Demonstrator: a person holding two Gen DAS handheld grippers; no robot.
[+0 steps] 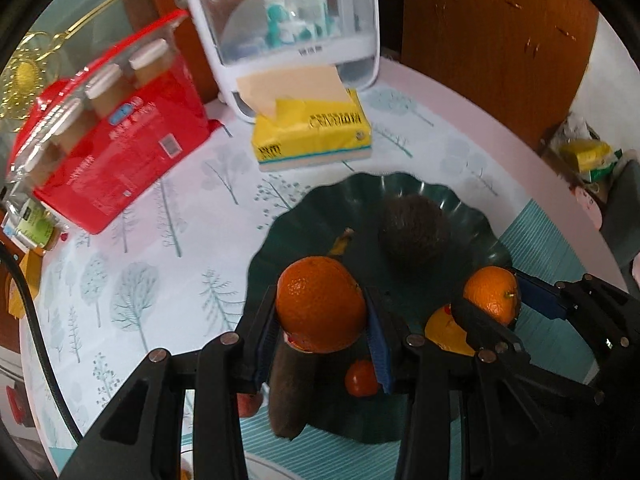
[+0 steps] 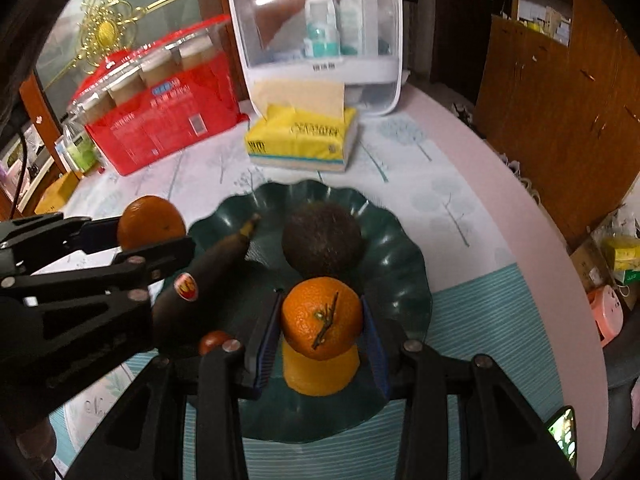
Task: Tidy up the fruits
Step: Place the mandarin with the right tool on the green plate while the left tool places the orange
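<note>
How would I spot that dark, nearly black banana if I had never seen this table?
Find the dark green scalloped plate on the tree-patterned tablecloth, in front of the yellow tissue pack. Along the plate's left side lies the long blackened banana. Unlike the round fruits around it, it is elongated and carries a small red and yellow sticker.

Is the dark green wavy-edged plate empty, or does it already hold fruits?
It holds fruits. On the dark green wavy-edged plate lie a dark round fruit, a blackened banana and a yellow-orange fruit.
</note>
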